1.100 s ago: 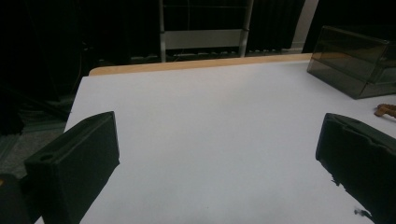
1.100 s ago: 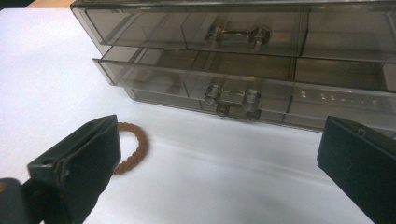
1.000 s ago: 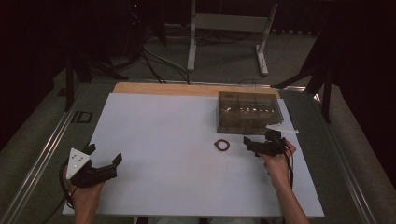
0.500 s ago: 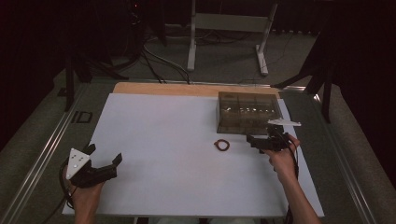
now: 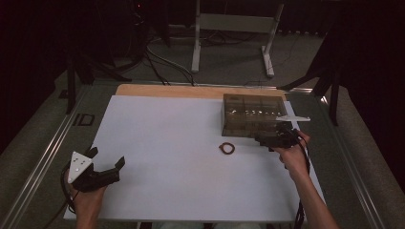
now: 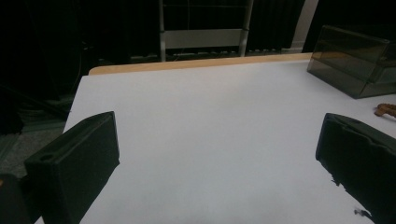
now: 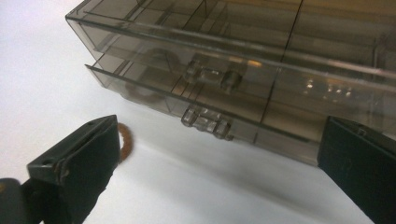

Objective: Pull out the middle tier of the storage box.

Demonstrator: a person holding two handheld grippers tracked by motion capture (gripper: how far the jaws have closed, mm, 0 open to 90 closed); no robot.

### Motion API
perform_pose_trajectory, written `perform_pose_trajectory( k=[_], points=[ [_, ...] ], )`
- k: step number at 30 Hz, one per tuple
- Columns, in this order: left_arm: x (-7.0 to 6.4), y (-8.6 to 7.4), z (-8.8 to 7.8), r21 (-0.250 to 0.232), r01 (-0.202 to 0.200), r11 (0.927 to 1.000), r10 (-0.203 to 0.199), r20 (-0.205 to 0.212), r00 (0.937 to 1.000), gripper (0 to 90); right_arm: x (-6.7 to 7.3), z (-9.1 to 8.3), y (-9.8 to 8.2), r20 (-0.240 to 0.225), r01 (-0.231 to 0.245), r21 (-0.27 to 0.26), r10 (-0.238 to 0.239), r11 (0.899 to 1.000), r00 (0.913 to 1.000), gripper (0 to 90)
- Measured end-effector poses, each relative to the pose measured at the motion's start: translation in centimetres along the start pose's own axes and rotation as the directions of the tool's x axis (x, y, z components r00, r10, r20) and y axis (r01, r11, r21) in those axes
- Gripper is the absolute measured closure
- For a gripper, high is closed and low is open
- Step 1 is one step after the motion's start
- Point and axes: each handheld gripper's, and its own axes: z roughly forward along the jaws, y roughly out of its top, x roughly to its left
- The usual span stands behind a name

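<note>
A smoky clear compartment box (image 5: 250, 114) stands shut at the table's right rear. A small brown ring (image 5: 227, 148) lies on the white sheet just in front of its left corner. My right gripper (image 5: 270, 137) hovers open at the box's front edge, to the right of the ring. In the right gripper view the two latches (image 7: 206, 122) of the box (image 7: 261, 60) sit between the wide-apart jaws of this gripper (image 7: 219, 140), and the ring (image 7: 126, 142) peeks from behind the left one. My left gripper (image 5: 107, 157) rests open at the front left, nothing in it.
The white sheet (image 5: 167, 143) covers the table, with a wooden strip (image 5: 191, 90) along the far edge. Metal rails run down both sides. Cables and a stand's legs (image 5: 231, 28) lie on the floor beyond. The left gripper view shows the box (image 6: 355, 60) and ring (image 6: 386, 110) far right.
My right gripper has shifted slightly right and farther, up to the box's front, away from the ring. The left gripper has stayed put.
</note>
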Motion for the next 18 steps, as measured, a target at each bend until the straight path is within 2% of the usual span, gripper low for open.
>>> perform_pose_trajectory(
  k=[10,18],
  points=[
    [0.0,0.0,0.0,0.0,0.001,1.0,-0.001,0.0,1.0,1.1,0.0,0.5,0.9,-0.028,0.071,-0.026,-0.072,0.997,0.997,0.0],
    [0.0,0.0,0.0,0.001,0.001,1.0,-0.001,0.001,1.0,1.0,0.2,1.3,0.8,-0.059,0.128,-0.046,-0.13,0.991,0.9897,0.0]
  ],
)
